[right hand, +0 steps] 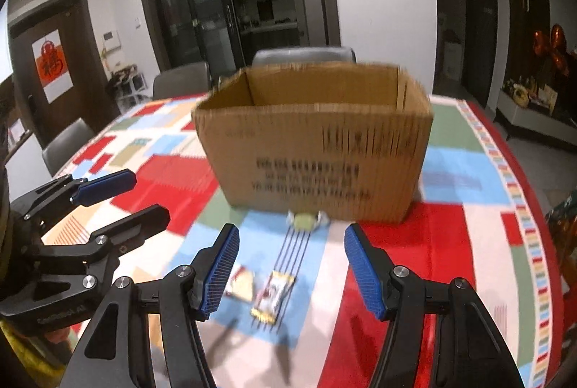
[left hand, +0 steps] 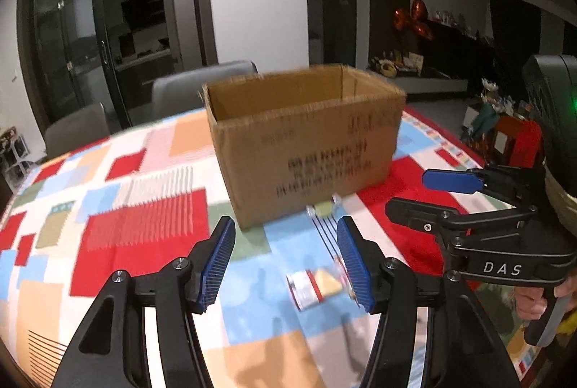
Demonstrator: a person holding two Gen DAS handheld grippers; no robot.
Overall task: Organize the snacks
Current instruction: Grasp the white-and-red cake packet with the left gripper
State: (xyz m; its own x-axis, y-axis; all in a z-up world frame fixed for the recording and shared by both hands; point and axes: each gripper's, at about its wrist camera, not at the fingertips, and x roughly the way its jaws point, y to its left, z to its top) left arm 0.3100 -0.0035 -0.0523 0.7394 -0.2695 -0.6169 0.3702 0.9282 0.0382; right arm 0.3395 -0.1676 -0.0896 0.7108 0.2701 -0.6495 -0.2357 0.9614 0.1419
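An open cardboard box (left hand: 306, 142) stands on the patchwork tablecloth; it also shows in the right wrist view (right hand: 317, 149). A small yellow-green wrapped candy (left hand: 323, 208) lies against the box's front; the right wrist view shows it too (right hand: 305, 220). A red-and-yellow snack packet (left hand: 315, 283) lies between my left gripper's (left hand: 285, 265) open, empty jaws. In the right wrist view that packet (right hand: 241, 285) and a second packet (right hand: 274, 294) lie below my right gripper (right hand: 292, 270), which is open and empty. Each gripper shows in the other's view, left gripper (right hand: 144, 196) and right gripper (left hand: 411, 191).
The tablecloth (left hand: 137, 225) covers a table whose edge curves down at right (right hand: 533, 243). Grey chairs (left hand: 202, 84) stand behind the table. A sideboard with clutter and orange balloons (left hand: 414, 20) stands at the far right. Glass doors are behind.
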